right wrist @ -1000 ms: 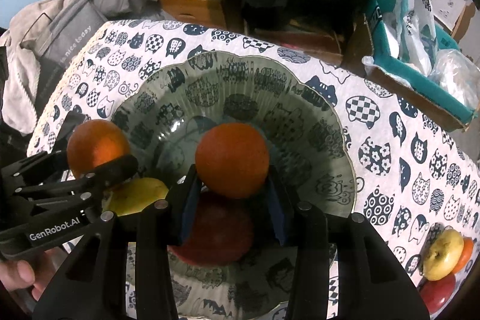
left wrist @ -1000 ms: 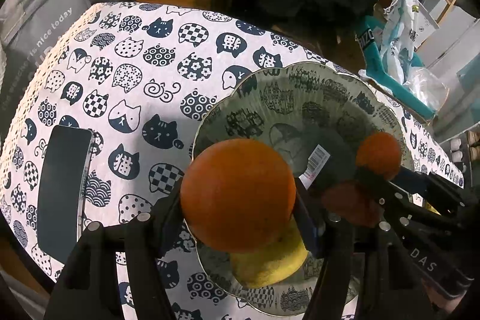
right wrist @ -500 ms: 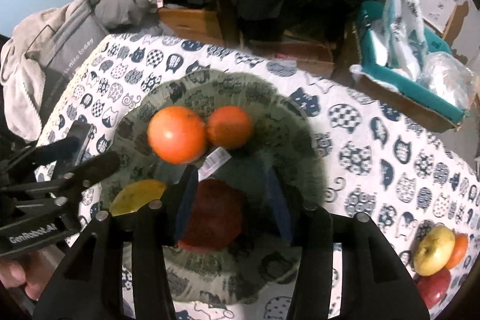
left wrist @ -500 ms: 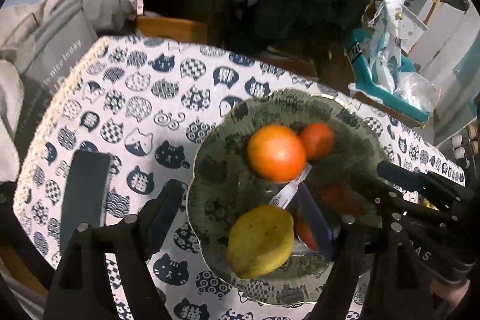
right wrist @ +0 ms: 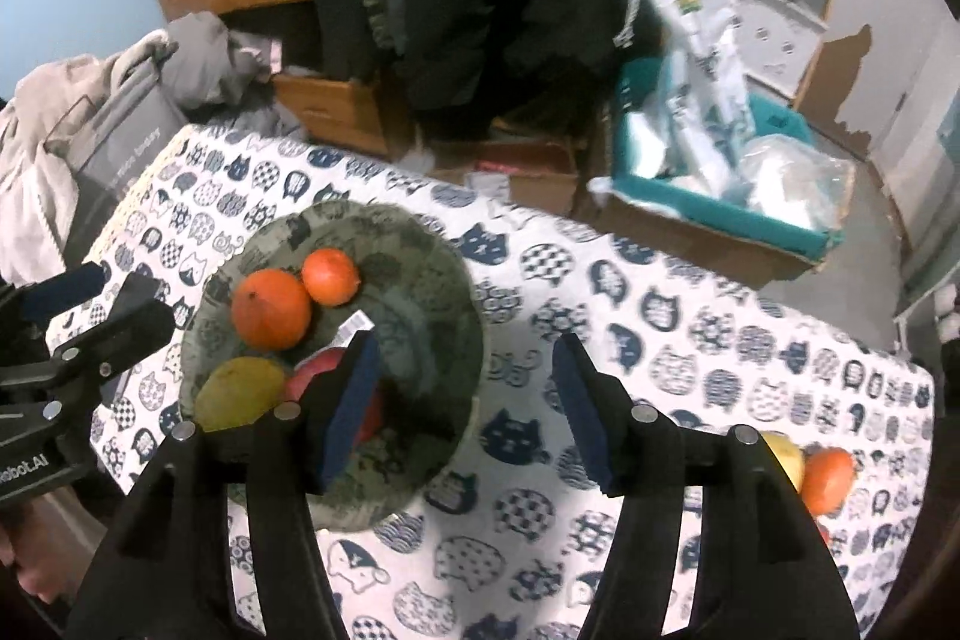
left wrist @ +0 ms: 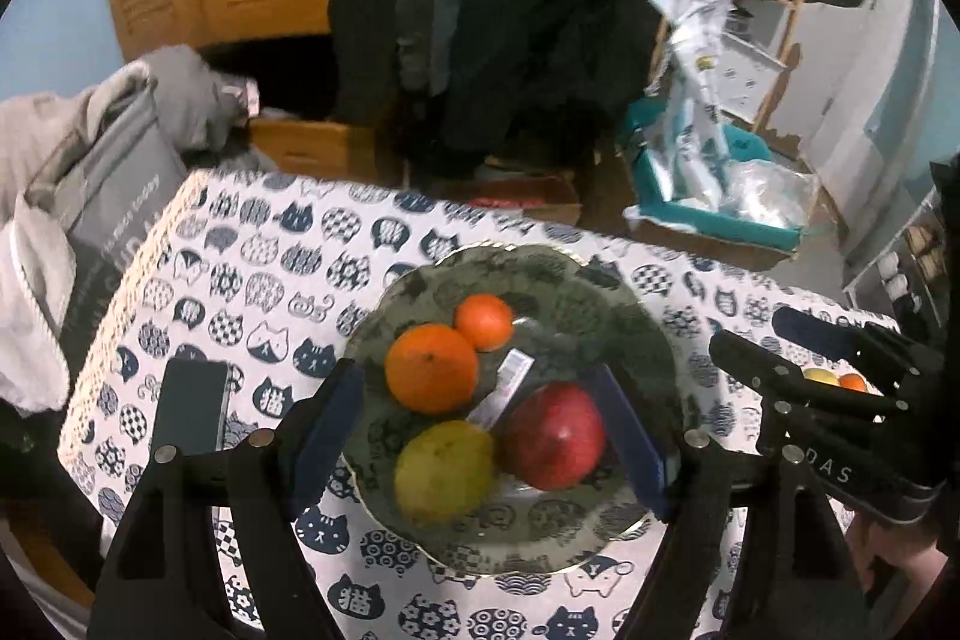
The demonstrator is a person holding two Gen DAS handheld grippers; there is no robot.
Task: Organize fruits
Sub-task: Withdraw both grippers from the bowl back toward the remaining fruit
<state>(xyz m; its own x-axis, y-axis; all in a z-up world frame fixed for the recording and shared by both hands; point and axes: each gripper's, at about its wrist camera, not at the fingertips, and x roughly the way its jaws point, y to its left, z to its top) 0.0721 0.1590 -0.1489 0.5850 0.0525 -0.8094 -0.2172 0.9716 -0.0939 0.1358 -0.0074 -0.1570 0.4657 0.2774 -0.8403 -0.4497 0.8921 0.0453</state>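
Covering the table is a cat-print cloth [left wrist: 252, 280], and on it the patterned plate [left wrist: 648, 340] is already carrying four fruits: a large orange [left wrist: 431, 367] touching a smaller orange [left wrist: 483, 321], with a yellow-green fruit [left wrist: 443, 467] and a red apple [left wrist: 554, 435] nearer the camera, and a white label [left wrist: 503, 390] lying between them; more fruit is waiting well apart at the right end of the cloth, a yellow fruit [right wrist: 785, 457] just beside an orange one [right wrist: 827, 479]. The left gripper [left wrist: 486, 436] is hovering above the plate with its jaws spread and nothing between them; the right gripper [right wrist: 467, 412] is hanging over the plate's right rim, its jaws opening, likewise empty. Judging from this, both hands are clearing away after a drop, and the remaining pile is the next target; travelling high enough to avoid nudging the plated fruit, approaching the far pair from above, and taking the outer piece first should be keeping the round ones from rolling. A dark phone [left wrist: 191, 406] is lying left of the plate.
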